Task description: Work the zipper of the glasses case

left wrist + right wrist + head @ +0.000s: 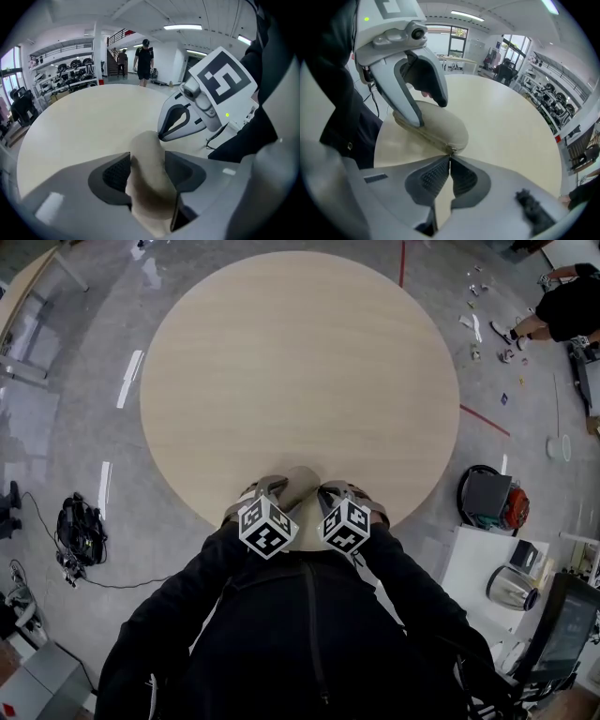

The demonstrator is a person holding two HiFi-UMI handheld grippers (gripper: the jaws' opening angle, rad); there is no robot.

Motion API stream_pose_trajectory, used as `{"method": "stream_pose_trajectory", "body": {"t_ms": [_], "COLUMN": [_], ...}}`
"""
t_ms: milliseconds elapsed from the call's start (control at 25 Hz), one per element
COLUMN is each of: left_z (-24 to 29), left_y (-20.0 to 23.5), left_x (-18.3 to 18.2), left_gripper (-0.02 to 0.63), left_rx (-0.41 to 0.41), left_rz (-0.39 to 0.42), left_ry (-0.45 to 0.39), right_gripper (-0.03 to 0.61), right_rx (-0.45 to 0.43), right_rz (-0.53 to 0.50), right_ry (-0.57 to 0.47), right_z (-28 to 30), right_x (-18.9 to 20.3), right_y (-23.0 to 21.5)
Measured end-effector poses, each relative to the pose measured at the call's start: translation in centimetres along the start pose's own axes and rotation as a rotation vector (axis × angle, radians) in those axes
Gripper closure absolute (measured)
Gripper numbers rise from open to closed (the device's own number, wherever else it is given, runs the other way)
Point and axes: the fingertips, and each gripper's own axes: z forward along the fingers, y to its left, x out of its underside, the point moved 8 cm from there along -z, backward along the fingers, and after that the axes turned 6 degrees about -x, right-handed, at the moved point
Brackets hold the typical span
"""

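beige glasses case (298, 486) sits lower centre of head view, on the near edge of the round table (300, 362). left gripper (147, 171) grasps its body. right gripper (449, 161) is clenched, tips at the zipper (425, 135) end. case looks zipped, contents unseen.

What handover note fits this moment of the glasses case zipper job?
Left gripper: shut on the glasses case, one jaw on each side.
Right gripper: jaws together, tips at the case's end where the zipper pull sits. Whether they pinch the pull is too small to tell.
Case: at the near edge of the round table, right in front of the person.
Done: case steadied, both grippers in place. The zipper looks closed along the side in view.
Left: confirm the grip on the pull, then run it along the zipper.
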Motion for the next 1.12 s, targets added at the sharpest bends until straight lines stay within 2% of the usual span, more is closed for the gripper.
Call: {"method": "stream_pose_trajectory", "body": {"t_ms": [240,360,560,640,920,1120], "left_z": [0.6,1.3,2.5,2.3,1.9,2.0], "left_y": [-0.5,-0.9,-1.7,-2.1,-1.8,-1.8], "left_x": [-0.3,-0.5,-0.5,-0.3,-0.4,-0.5], "left_gripper": [0.374,0.364,0.362,0.362,0.360,0.359], "left_rx": [-0.001,-0.002,-0.039,-0.054,-0.023,-0.030], "left_rz": [0.054,0.110,0.226,0.255,0.277,0.287], "left_ry": [0.024,0.037,-0.009,-0.017,0.010,0.014], "right_gripper": [0.569,0.569,0.569,0.568,0.569,0.569], "right_rx": [-0.035,-0.046,-0.028,-0.016,0.067,0.070], "right_rz": [0.011,0.032,0.070,0.051,-0.048,-0.048], "right_ry": [-0.003,-0.008,-0.016,-0.019,-0.011,-0.006], "right_z": [0.6,0.8,1.1,0.8,0.2,0.2], "right_x": [1.2,1.9,3.6,3.6,3.0,2.9], "right_y": [1.0,1.1,-0.5,-0.6,-0.4,-1.6]}}
